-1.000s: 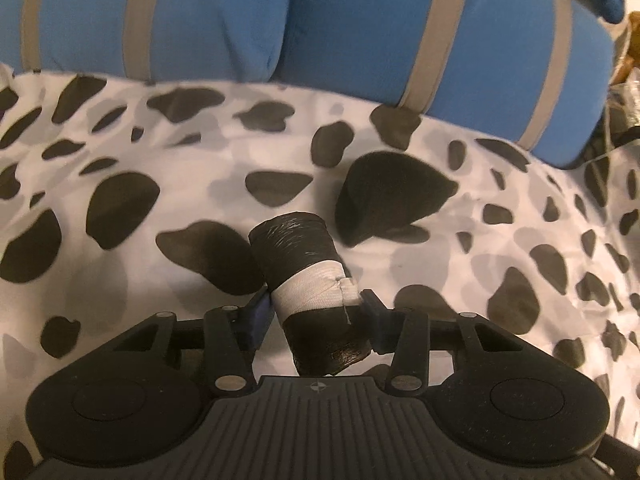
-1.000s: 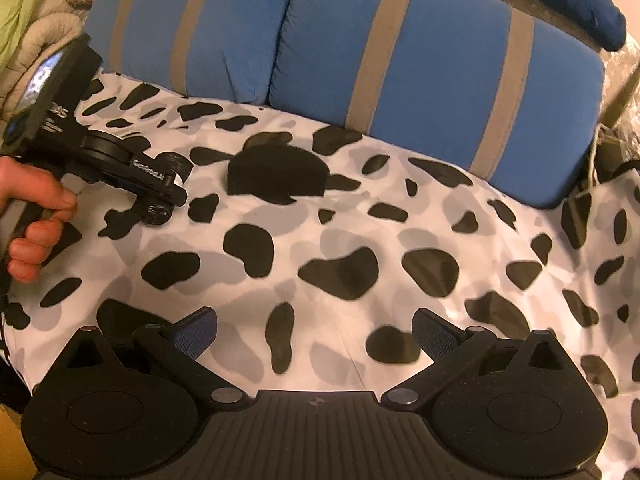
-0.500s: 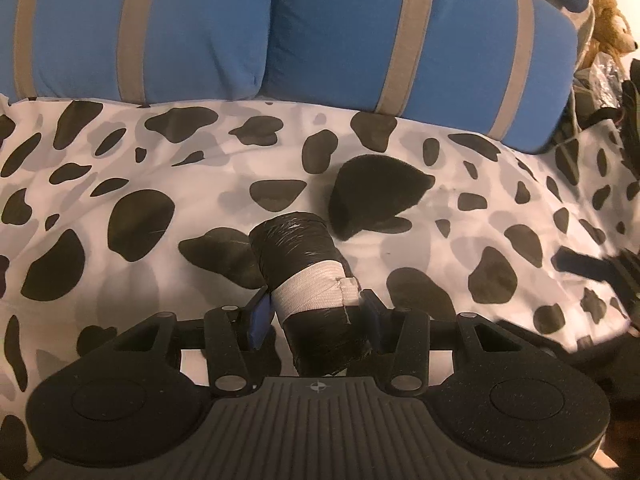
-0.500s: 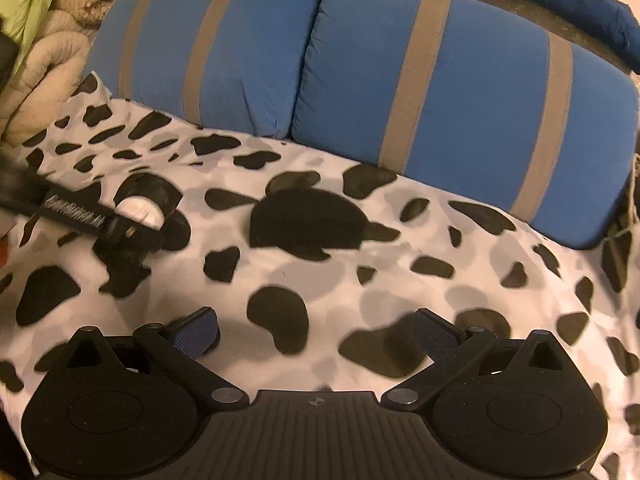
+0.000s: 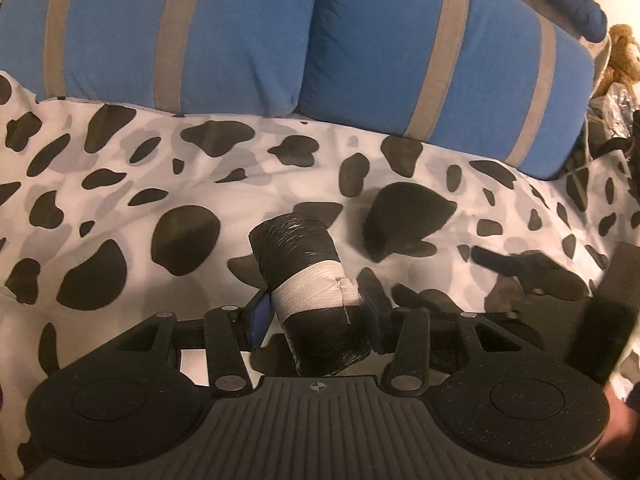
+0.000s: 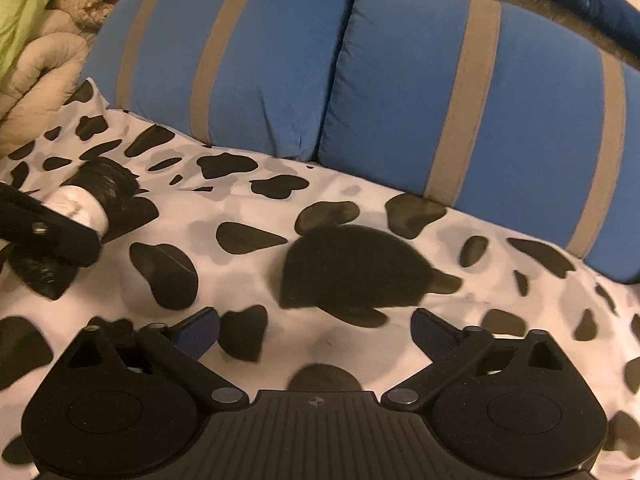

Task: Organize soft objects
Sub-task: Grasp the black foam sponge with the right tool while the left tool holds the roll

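Note:
My left gripper (image 5: 314,314) is shut on a black rolled bundle (image 5: 304,268) wrapped with a white band, held above the cow-print sheet (image 5: 120,184). The right wrist view shows the same bundle (image 6: 102,188) at the far left in the left gripper (image 6: 52,236). A black fuzzy soft piece (image 6: 352,268) lies flat on the sheet, just beyond my right gripper (image 6: 316,330). Its jaws are closing, still wide apart with nothing between them. The black piece (image 5: 408,216) also shows in the left wrist view, with the right gripper (image 5: 532,272) blurred at the right edge.
Two blue cushions with tan stripes (image 6: 248,64) (image 6: 500,112) line the back of the bed. Beige quilted bedding (image 6: 44,64) is piled at the far left. A brown plush toy (image 5: 622,60) sits at the far right beside silvery wrapping.
My right gripper has moved forward and down toward the black fuzzy piece, its jaws narrowing a little. The left gripper has drawn back and risen a little with the bundle.

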`<state>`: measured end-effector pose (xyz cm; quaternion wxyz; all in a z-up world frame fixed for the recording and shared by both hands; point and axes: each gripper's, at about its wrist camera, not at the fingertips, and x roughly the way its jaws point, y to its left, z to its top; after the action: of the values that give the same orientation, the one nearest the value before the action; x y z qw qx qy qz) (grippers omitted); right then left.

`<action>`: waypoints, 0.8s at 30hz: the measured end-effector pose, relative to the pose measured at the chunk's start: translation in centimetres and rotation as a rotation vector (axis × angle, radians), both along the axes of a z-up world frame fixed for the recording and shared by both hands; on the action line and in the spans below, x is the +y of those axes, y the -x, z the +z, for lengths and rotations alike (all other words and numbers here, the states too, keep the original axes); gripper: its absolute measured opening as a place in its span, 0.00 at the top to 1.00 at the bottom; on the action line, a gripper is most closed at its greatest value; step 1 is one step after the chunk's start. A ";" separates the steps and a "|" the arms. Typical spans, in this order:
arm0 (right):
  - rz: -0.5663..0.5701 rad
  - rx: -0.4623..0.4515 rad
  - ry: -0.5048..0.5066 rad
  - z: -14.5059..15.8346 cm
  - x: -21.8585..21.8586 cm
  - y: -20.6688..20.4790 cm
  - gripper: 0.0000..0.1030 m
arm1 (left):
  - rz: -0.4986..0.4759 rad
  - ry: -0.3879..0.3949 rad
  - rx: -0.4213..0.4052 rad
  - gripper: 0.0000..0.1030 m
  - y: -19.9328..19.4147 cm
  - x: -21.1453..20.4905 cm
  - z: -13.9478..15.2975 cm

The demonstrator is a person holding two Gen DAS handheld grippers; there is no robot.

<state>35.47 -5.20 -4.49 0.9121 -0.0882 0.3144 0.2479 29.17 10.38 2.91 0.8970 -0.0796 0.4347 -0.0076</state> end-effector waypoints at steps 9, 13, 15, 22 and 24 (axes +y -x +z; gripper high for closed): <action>-0.125 0.006 0.004 -2.1 3.3 -2.3 0.25 | 0.025 -0.010 -0.002 0.56 0.1 1.0 0.2; -0.207 0.058 -0.014 -2.6 4.2 -3.2 0.51 | 0.039 -0.005 0.009 0.56 -0.2 1.1 0.0; -0.200 0.102 -0.038 -2.8 4.4 -3.5 0.80 | 0.031 -0.006 0.012 0.56 -0.3 0.7 -0.1; -0.113 0.095 -0.026 -1.6 2.3 -1.4 0.96 | -0.001 -0.006 0.022 0.56 -0.5 -0.5 -0.5; -0.097 0.097 -0.020 -1.1 0.9 -0.7 0.97 | 0.002 -0.006 0.023 0.56 -0.5 -0.7 -0.5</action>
<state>36.20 -4.27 -5.59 0.9075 -0.0518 0.3598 0.2105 29.62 9.68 2.39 0.8923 -0.0774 0.4447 -0.0044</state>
